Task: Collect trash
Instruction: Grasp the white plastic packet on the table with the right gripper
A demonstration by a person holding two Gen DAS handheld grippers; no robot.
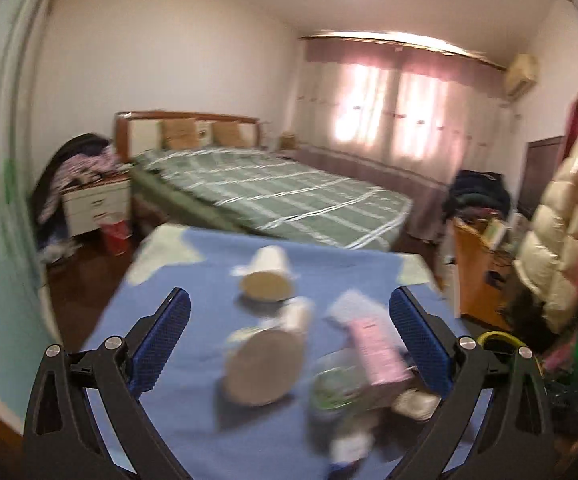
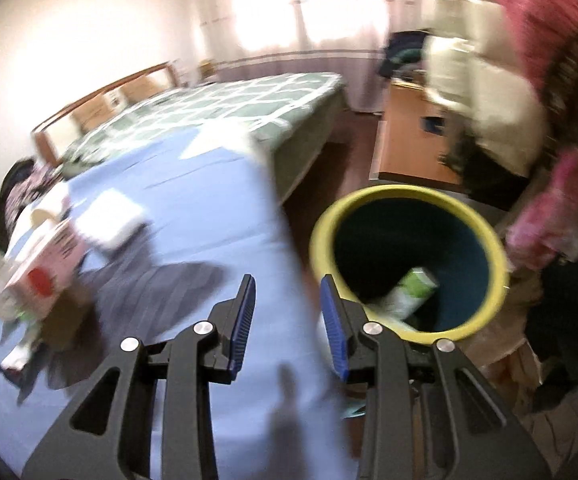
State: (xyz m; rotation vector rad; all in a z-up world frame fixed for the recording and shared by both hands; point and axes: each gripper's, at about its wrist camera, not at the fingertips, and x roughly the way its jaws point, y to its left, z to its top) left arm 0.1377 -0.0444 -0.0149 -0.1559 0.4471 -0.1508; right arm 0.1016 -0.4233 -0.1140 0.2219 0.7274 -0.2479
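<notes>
In the left wrist view my left gripper (image 1: 289, 296) stands wide open above a table with a blue cloth (image 1: 169, 280), with nothing gripped. Below and between its fingers lies blurred trash: a tipped paper cup (image 1: 267, 276), a second paper cup (image 1: 265, 364), a pink carton (image 1: 377, 352) and a clear wrapper with green print (image 1: 337, 384). My right gripper (image 2: 288, 284) is partly open and empty, over the table's right edge. Just right of it stands a yellow-rimmed bin (image 2: 489, 248) holding a green-and-white carton (image 2: 409, 292). The pink carton (image 2: 45, 264) and a white paper (image 2: 109, 216) lie far left.
A bed with a green checked cover (image 1: 273, 188) stands beyond the table, and a white nightstand (image 1: 93, 204) piled with clothes is to its left. A wooden cabinet (image 1: 477, 268) and hanging padded coats (image 1: 561, 220) crowd the right side. Dark floor (image 2: 341, 168) shows around the bin.
</notes>
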